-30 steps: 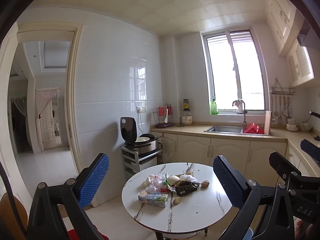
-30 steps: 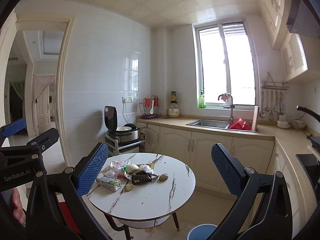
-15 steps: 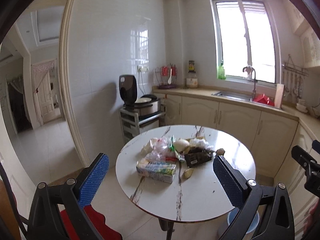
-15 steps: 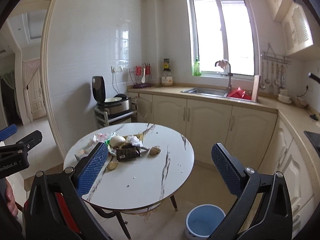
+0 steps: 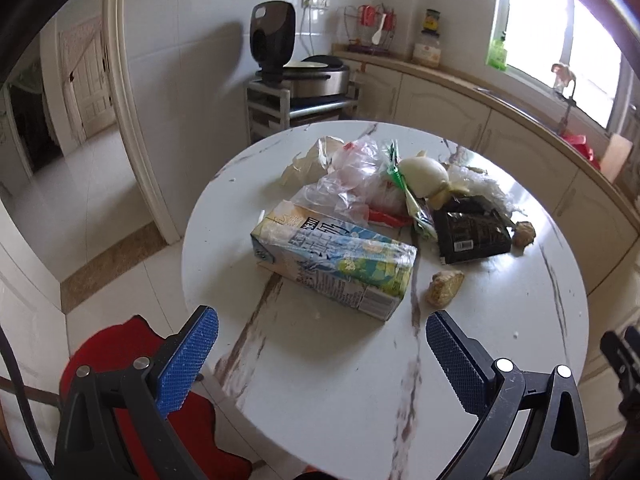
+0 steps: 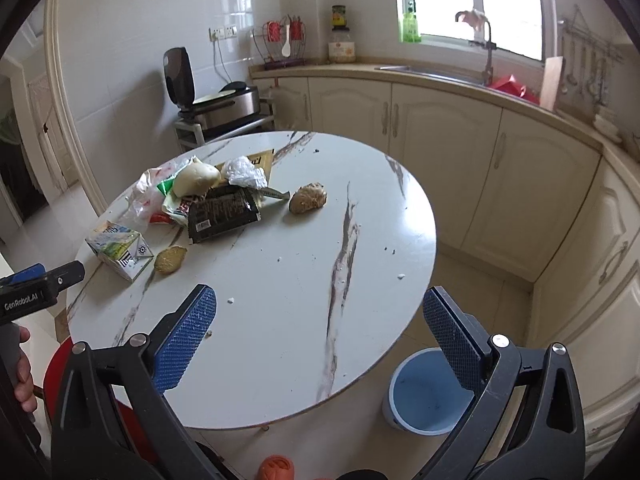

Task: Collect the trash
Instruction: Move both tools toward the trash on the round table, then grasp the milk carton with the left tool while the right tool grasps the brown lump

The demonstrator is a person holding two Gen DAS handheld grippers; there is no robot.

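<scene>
Hovering over the round marble surface (image 6: 360,240), we hold the left gripper (image 5: 320,356) and right gripper (image 6: 318,332) with jaws wide apart, empty. The milk carton (image 5: 332,264) with Chinese print lies beside a black wrapper (image 5: 472,232); "GenRobot.AI" marks the left gripper's body.

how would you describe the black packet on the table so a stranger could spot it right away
Start at the round white marble-patterned table and find the trash pile on its side towards the doorway. The black packet lies flat at the pile's near edge, below the pale round bun. It is the only black item, with a white barcode label at one corner.
</scene>
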